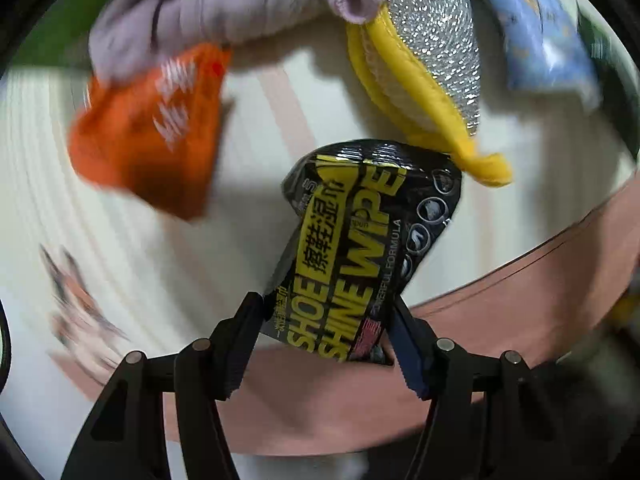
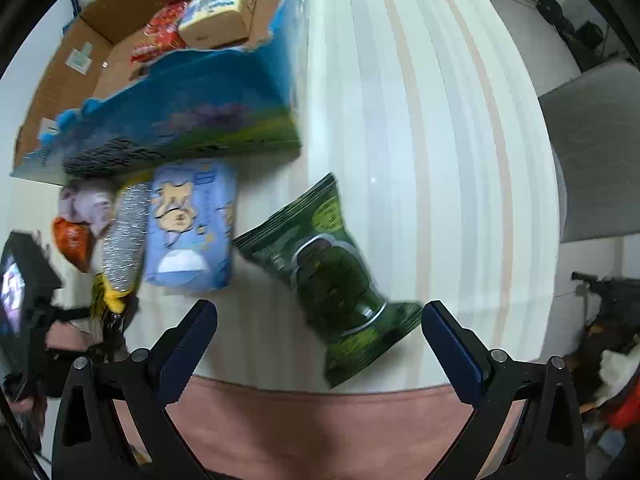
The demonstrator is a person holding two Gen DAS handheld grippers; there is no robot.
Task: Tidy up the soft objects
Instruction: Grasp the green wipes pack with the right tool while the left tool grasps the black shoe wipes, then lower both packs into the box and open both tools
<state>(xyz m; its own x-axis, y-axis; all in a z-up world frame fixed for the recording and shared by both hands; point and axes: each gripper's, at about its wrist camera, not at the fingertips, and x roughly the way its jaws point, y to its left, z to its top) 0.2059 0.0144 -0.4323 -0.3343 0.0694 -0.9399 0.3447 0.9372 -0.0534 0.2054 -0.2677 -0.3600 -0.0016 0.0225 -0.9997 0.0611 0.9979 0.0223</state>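
Left wrist: left gripper jaws clamping wipes pack near bench edge. Right gripper jaws wide, straddling green pouch at edge.

Left gripper: two matte black fingers are showing, each widening toward the camera into angular black link arms that are carrying round silver rivets, with dark blue ribbed pads lining the inner faces. Right gripper: the same black linkage is appearing, triangular cut-outs are opening through the outer arms, silver rivets are sitting at the joints, and blue pads are facing inward.
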